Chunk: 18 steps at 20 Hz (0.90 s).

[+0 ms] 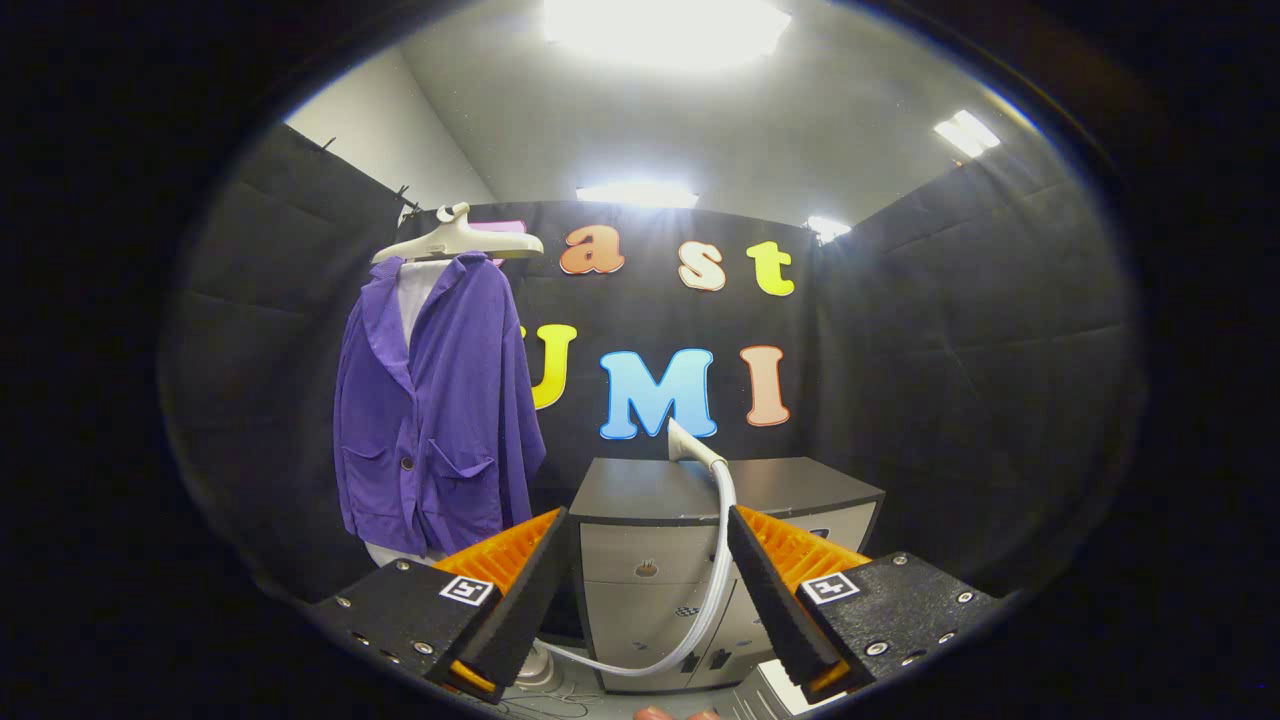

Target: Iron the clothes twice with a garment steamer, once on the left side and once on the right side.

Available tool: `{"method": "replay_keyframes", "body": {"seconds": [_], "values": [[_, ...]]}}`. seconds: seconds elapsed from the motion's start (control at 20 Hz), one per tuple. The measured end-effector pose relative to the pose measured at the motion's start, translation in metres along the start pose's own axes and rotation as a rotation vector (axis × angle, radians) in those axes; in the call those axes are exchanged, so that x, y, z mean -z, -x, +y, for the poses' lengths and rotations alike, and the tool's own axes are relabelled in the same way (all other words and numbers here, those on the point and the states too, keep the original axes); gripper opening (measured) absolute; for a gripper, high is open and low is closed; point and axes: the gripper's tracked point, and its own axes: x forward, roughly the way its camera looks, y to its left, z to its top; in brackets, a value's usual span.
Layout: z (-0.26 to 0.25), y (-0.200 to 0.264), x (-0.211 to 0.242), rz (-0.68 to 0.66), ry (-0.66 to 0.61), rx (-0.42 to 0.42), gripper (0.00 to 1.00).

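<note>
A purple jacket [435,400] hangs on a white hanger [455,238] against the booth wall, up and to the left of my fingers. The garment steamer's white head [688,446] rests on top of a grey cabinet [640,490] straight ahead, beyond the fingers. Its white hose [712,590] curves down the cabinet front to the floor, passing close by the right finger. My gripper [650,555] is open, its two fingers spread wide with nothing between them, still well short of the steamer head.
The cabinet has drawers on its front and stands against the black back wall. The steamer's pale base [540,668] shows low by the left finger. A fingertip of a person's hand [675,713] shows just below the fingers.
</note>
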Motion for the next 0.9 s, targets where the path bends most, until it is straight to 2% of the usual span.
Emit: {"method": "replay_keyframes", "body": {"seconds": [0.6, 0.9], "values": [[-0.011, 0.004, -0.019, -0.011, 0.022, 0.038, 0.95], [-0.031, -0.033, -0.023, 0.007, -0.010, 0.007, 0.95]]}}
